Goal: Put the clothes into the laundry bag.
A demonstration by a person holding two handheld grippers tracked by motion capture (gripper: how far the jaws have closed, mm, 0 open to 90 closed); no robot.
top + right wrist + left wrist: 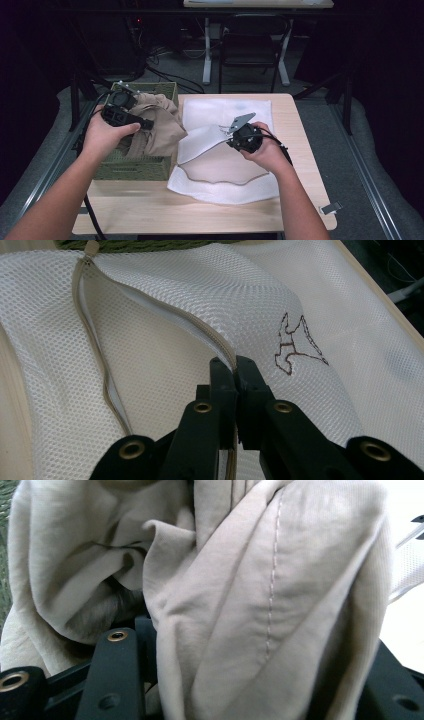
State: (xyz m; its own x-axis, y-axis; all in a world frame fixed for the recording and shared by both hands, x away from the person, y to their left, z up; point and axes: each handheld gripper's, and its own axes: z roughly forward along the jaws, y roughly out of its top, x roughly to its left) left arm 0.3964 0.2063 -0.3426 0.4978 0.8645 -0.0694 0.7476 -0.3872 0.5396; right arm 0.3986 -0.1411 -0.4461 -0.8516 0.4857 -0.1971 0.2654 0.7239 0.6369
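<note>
A beige garment (161, 125) is bunched up in a green woven basket (131, 171) at the table's left. My left gripper (149, 123) is pushed into it. In the left gripper view the garment (260, 580) fills the space between the jaws of my left gripper (255, 675), which stand wide apart, open. A white mesh laundry bag (225, 167) lies flat mid-table. My right gripper (231, 134) is shut on its upper zipper edge and lifts it, so the mouth gapes toward the basket. In the right gripper view my right gripper (235, 365) pinches the beige zipper (95, 350) beside a brown stitched logo (295, 342).
The light wooden table (305, 130) has bare wood at its front and right. A small metal clip (331, 207) lies near the front right corner. A black chair (252, 45) and floor cables stand beyond the far edge.
</note>
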